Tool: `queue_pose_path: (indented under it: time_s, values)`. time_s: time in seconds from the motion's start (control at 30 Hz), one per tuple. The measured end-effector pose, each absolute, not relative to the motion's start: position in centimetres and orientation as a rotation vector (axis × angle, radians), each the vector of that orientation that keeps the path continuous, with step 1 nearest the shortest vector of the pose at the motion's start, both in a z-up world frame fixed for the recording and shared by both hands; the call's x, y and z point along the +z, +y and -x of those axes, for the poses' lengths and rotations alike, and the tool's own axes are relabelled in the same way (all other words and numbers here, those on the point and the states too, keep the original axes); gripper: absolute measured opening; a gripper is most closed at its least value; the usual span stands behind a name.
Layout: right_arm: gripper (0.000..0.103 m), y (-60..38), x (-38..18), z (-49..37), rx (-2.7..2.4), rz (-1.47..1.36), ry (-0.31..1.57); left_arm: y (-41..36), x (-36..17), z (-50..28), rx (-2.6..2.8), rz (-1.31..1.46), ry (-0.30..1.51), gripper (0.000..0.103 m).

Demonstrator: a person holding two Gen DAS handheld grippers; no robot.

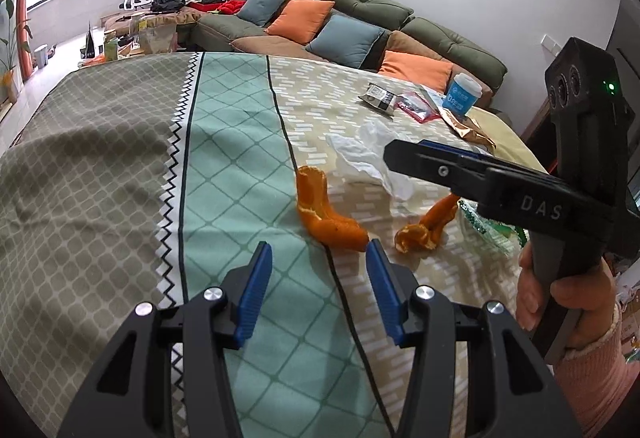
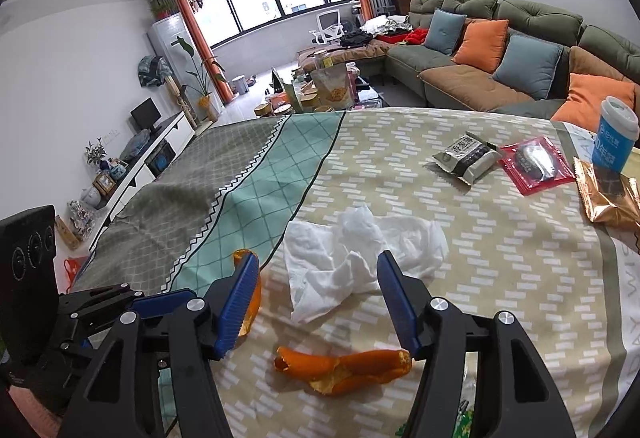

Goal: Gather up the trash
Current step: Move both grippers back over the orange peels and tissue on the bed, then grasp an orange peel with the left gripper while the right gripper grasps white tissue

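Before the right tool (image 2: pixel 316 270), crumpled tissue (image 2: pixel 352 262), orange peel (image 2: pixel 344 370) nearer

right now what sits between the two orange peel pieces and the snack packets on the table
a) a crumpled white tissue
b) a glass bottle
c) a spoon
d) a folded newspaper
a: the crumpled white tissue lies on the tablecloth beyond the orange peel and short of the grey snack packet.
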State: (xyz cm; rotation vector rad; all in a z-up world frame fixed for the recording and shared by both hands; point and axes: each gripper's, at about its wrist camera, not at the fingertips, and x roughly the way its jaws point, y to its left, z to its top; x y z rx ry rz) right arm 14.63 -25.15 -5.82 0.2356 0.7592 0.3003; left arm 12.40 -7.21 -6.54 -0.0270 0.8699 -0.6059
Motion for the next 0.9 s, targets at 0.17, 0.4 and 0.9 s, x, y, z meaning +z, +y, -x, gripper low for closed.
queue_pose_path:
  time_s: [0.17, 0.4, 0.9]
  values:
    - [0.062, -25.1, -5.8, -14.7, 0.299, -0.235, 0.761, -8.0, -6.4, -12.7, -0.606, 0.014, 0.872, 0.050]
    - [0.062, -25.2, -6.2, -15.2, 0.293, -0.236, 0.767, -8.6, -6.7, -13.1, -0.599, 0.008, 0.890, 0.050]
    - [0.050, -24.8, -7.8, -16.8, 0.288, -0.226, 0.823, -8.1, -6.6, -14.5, -0.612, 0.078, 0.917, 0.048]
